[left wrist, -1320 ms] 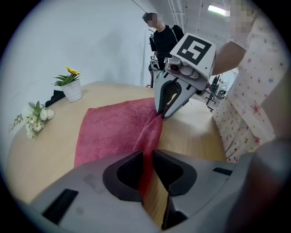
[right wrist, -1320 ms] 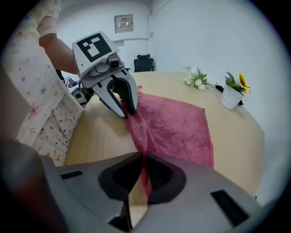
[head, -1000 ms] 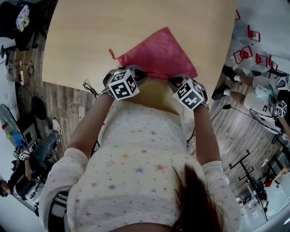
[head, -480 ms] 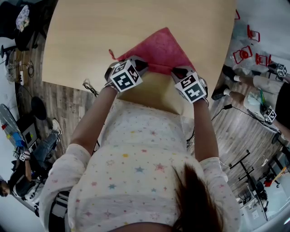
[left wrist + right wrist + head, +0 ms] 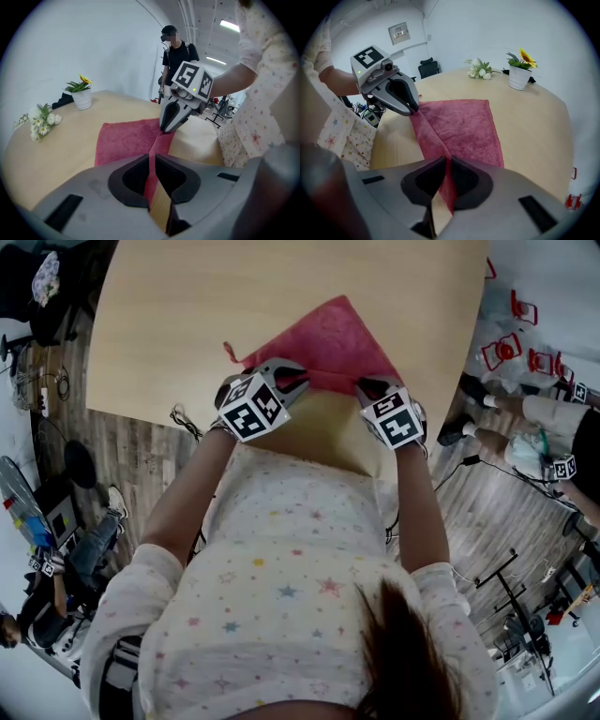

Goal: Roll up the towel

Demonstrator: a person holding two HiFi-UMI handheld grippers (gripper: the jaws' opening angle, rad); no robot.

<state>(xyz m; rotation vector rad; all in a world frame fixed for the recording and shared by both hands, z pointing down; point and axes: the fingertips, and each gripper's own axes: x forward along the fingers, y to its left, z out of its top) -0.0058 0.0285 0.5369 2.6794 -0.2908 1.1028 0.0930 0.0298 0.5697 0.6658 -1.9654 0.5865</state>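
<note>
A red towel (image 5: 323, 338) lies on the light wooden table (image 5: 187, 315), its near edge lifted and folded back over itself. My left gripper (image 5: 291, 376) is shut on the near left corner of the towel (image 5: 126, 138), whose red cloth runs between the closed jaws. At the near right corner my right gripper (image 5: 368, 387) is also shut on the towel (image 5: 461, 126). In the left gripper view the right gripper (image 5: 165, 127) pinches the same raised edge. In the right gripper view the left gripper (image 5: 412, 110) shows likewise.
A potted sunflower (image 5: 520, 70) and a small bunch of white flowers (image 5: 480, 70) stand at the table's far side. A person (image 5: 176, 58) stands beyond the table. The table's near edge (image 5: 319, 460) lies close to my body, and chairs and cables sit on the floor around.
Both grippers have moved away from me across the table, carrying the towel's near edge farther over the cloth. Less red towel shows beyond them.
</note>
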